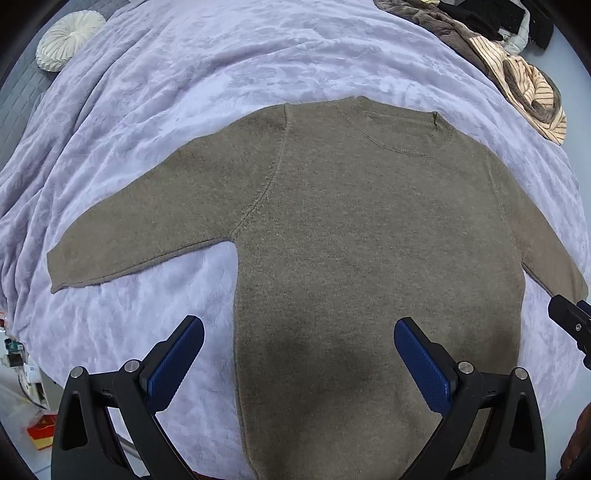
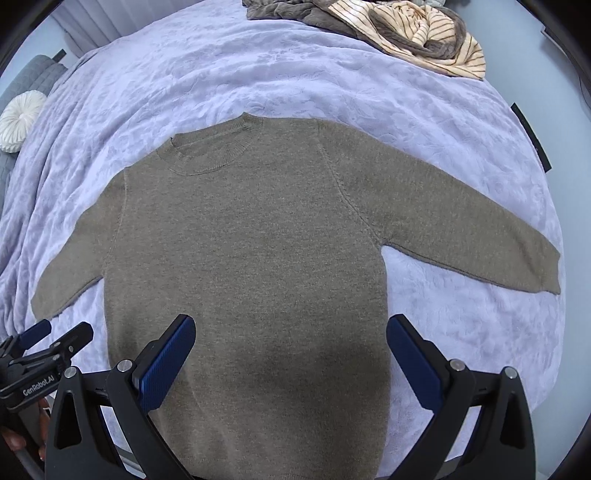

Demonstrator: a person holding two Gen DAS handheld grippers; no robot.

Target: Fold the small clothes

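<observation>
An olive-brown knit sweater (image 1: 351,236) (image 2: 251,240) lies flat and face up on a lavender blanket, collar away from me, both sleeves spread out to the sides. My left gripper (image 1: 299,332) hovers open above the sweater's lower left part, one blue pad over the blanket, the other over the body. My right gripper (image 2: 291,328) hovers open above the lower right part of the body. Nothing is between either pair of fingers. The right gripper's tip (image 1: 570,319) shows at the left wrist view's right edge; the left gripper (image 2: 44,343) shows at the right wrist view's left edge.
The lavender blanket (image 1: 221,74) (image 2: 258,66) covers a bed. A heap of striped and grey clothes (image 1: 524,81) (image 2: 406,33) lies at the far right corner. A round white cushion (image 1: 68,38) (image 2: 16,123) sits at the far left. A red box (image 1: 42,432) lies on the floor.
</observation>
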